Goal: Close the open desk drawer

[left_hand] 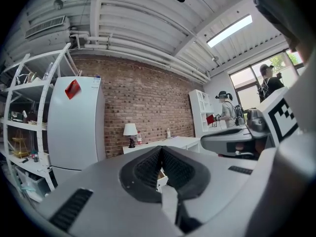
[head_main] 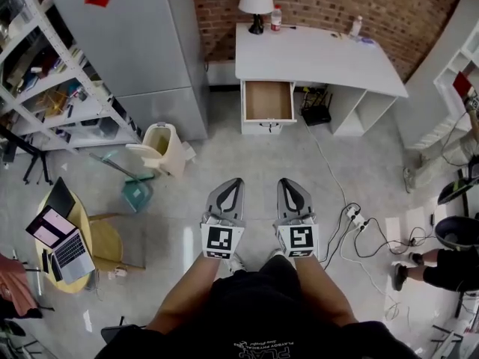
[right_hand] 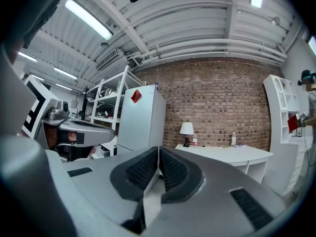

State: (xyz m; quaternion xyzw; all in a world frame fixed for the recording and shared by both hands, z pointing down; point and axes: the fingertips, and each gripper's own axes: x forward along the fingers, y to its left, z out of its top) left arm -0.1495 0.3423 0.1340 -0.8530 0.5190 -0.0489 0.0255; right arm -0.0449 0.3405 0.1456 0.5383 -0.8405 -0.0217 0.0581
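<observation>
A white desk [head_main: 314, 54] stands against the brick wall across the room. Its left drawer [head_main: 267, 101] is pulled out, showing a bare wooden bottom. My left gripper [head_main: 234, 182] and right gripper [head_main: 287, 182] are held side by side at waist height, level, pointing toward the desk and well short of it. Both are shut with nothing between the jaws. The left gripper view has the desk [left_hand: 173, 143] beyond the closed jaw tips [left_hand: 161, 149]. From the right gripper view the desk [right_hand: 227, 153] lies ahead of the shut jaws [right_hand: 158, 149].
A grey refrigerator [head_main: 138, 43] stands left of the desk, with a cream waste bin [head_main: 161, 148] in front of it. A lamp [head_main: 256, 4] and bottles sit on the desk. Cables and a power strip [head_main: 353, 217] lie on the floor at right. A laptop [head_main: 56, 238] rests on a round table at left.
</observation>
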